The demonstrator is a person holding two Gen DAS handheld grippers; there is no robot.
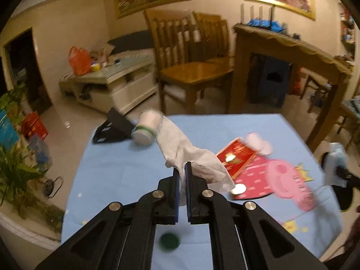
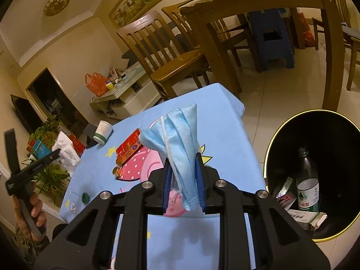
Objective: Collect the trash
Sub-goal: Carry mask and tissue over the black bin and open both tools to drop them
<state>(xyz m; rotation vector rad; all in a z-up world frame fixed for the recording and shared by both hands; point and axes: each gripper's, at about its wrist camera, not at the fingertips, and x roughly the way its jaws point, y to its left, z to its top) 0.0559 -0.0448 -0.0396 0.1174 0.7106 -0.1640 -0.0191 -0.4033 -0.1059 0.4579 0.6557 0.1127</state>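
Note:
My left gripper [image 1: 182, 168] is shut on a crumpled white tissue [image 1: 191, 157] and holds it above the blue tablecloth [image 1: 117, 171]. It also shows in the right wrist view [image 2: 65, 150] at the far left. My right gripper [image 2: 182, 159] is shut on a light blue face mask [image 2: 180, 139] held above the table's right part. A black trash bin [image 2: 337, 139] with a gold rim stands on the floor to the right, holding a bottle [image 2: 307, 184] and packaging. On the table lie a paper cup [image 1: 146, 126], a red box [image 1: 236, 157] and a green cap [image 1: 169, 243].
A black stand [image 1: 112, 128] sits at the table's far left corner. Wooden chairs [image 1: 191, 67] and a wooden dining table [image 1: 292, 45] stand beyond. Potted plants [image 1: 13, 173] and boxes are on the left. A white TV cabinet [image 1: 112, 83] stands at the back.

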